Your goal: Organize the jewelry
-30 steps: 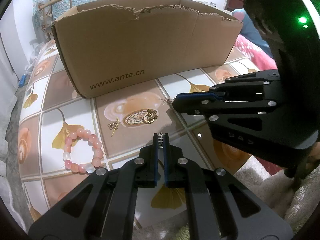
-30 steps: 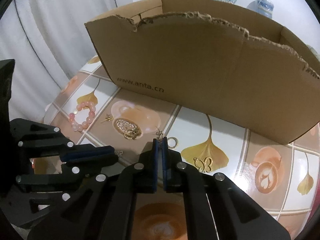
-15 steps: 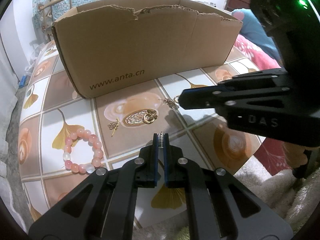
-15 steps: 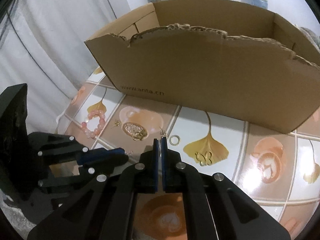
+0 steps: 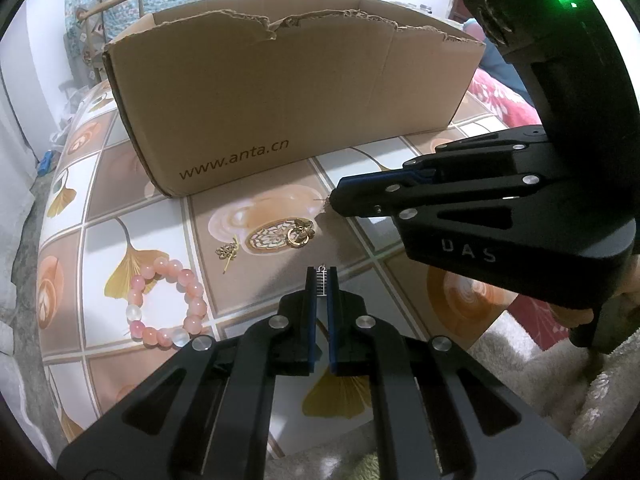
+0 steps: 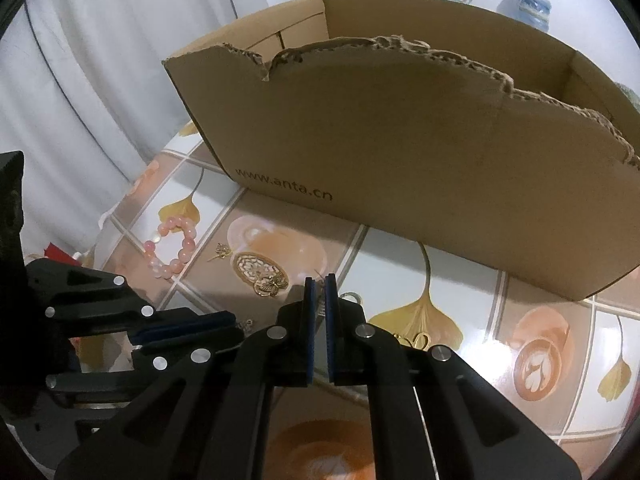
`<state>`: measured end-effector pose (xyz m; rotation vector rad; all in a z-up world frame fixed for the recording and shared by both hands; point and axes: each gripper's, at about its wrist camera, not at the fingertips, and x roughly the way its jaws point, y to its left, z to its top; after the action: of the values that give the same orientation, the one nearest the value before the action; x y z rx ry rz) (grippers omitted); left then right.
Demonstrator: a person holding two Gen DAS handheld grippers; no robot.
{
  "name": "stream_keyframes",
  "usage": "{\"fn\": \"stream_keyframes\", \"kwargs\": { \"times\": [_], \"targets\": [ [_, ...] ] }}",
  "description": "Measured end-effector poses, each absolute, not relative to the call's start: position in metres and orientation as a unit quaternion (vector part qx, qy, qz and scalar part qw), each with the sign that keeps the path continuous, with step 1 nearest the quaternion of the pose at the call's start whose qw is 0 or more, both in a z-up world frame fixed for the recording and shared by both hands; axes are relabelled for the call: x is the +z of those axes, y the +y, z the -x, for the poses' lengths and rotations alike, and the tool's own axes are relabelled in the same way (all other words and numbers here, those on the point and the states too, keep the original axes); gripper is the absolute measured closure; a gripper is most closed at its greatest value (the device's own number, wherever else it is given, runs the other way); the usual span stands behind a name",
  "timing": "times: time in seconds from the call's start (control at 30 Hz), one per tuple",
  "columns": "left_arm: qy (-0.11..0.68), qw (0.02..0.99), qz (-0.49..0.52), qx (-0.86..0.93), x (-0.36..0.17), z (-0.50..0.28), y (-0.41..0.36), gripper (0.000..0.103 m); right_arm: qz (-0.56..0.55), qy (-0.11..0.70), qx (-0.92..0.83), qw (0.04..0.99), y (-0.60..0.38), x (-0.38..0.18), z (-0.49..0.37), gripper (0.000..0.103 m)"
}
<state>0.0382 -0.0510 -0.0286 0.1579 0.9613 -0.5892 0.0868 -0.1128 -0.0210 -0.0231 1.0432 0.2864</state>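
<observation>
My left gripper (image 5: 321,277) is shut on a small silver ladder-shaped earring (image 5: 321,282), held just above the tiled table (image 5: 260,288). My right gripper (image 6: 319,280) is shut on a small gold earring (image 5: 325,200), of which only a thin wire shows at its tip. It hovers beside the gold flower earring (image 5: 301,233) lying on the table. A pink bead bracelet (image 5: 164,304) and a little gold dragonfly piece (image 5: 228,250) lie to the left. A gold hoop (image 6: 352,296) and a gold butterfly (image 6: 414,338) lie partly hidden by my right fingers (image 6: 310,296).
An open cardboard box (image 5: 280,100) with a torn rim stands behind the jewelry and spans the table's far side. A fluffy white cloth (image 5: 540,380) and a red patterned fabric (image 5: 500,100) lie to the right. A white curtain (image 6: 80,80) hangs to the left.
The right gripper lifted a little with its earring, then came back down toward the flower earring. The left gripper and its silver earring stayed still.
</observation>
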Motion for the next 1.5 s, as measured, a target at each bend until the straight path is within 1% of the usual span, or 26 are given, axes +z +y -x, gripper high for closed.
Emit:
{"fn": "stream_keyframes", "kwargs": {
  "times": [0.17,0.2,0.23,0.27,0.63,0.73,0.8,0.97,1.23,1.5],
  "targets": [
    [0.455,0.842,-0.073,-0.28,-0.028,-0.039,-0.052,0.099,0.027,0.499,0.132,0.856,-0.11,-0.02,-0.087,0.097],
    [0.455,0.842,-0.073,-0.281,-0.028,-0.039,-0.052,0.099,0.027,0.5,0.133,0.856,-0.11,-0.02,-0.086,0.095],
    [0.455,0.842,-0.072,-0.281,-0.028,-0.039,-0.051,0.099,0.031,0.5,0.132,0.855,-0.11,-0.02,-0.086,0.089],
    [0.455,0.842,-0.072,-0.282,-0.028,-0.039,-0.051,0.099,0.034,0.499,0.13,0.856,-0.108,-0.021,-0.087,0.086],
    [0.454,0.842,-0.072,-0.281,-0.028,-0.038,-0.05,0.099,0.072,0.488,0.135,0.859,-0.096,-0.024,-0.089,0.086],
    [0.454,0.842,-0.072,-0.282,-0.028,-0.038,-0.05,0.099,0.082,0.486,0.137,0.86,-0.094,-0.023,-0.086,0.087],
    [0.454,0.842,-0.071,-0.282,-0.028,-0.039,-0.049,0.099,0.084,0.488,0.14,0.858,-0.093,-0.025,-0.087,0.094],
    [0.453,0.843,-0.071,-0.282,-0.028,-0.038,-0.049,0.099,0.093,0.48,0.141,0.861,-0.091,-0.024,-0.084,0.098],
    [0.449,0.844,-0.075,-0.282,-0.028,-0.038,-0.048,0.099,0.084,0.455,0.147,0.874,-0.097,-0.005,-0.067,0.099],
    [0.442,0.849,-0.075,-0.278,-0.027,-0.033,-0.048,0.099,0.019,0.433,0.148,0.889,-0.125,0.026,-0.057,0.099]
  ]
}}
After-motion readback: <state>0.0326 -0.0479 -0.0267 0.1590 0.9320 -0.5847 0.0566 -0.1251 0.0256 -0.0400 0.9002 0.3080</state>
